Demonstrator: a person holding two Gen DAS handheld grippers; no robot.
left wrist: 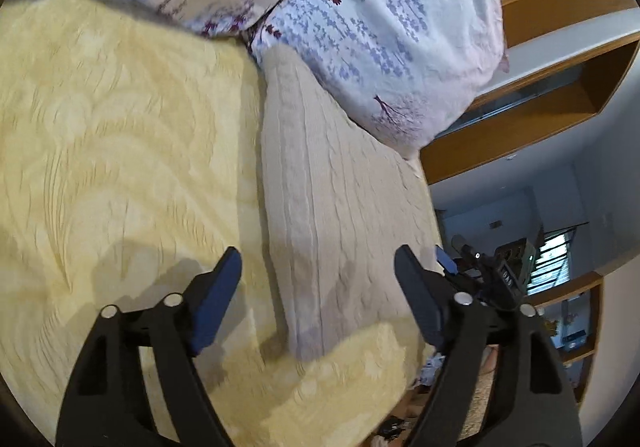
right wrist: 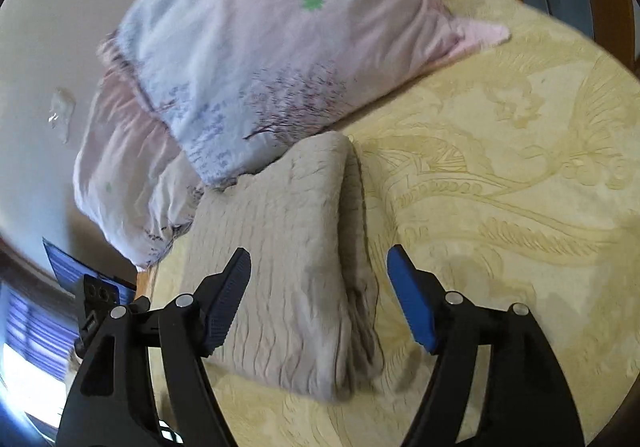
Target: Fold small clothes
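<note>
Folded beige garment (right wrist: 292, 259) lies on the yellow bed cover (right wrist: 500, 175), both tools spread wide and empty.

The left tool (left wrist: 318, 283) and right tool (right wrist: 318, 283) hover just above the garment without touching it; its far end sits against the floral pillow (right wrist: 248, 59). The risk: the loose layered edge nearest the right tool could spring open, or a low pass could snag and drag it (both views are blurred, so the layers are uncertain). Count: one garment, two tools, seemingly two pillows.
</note>
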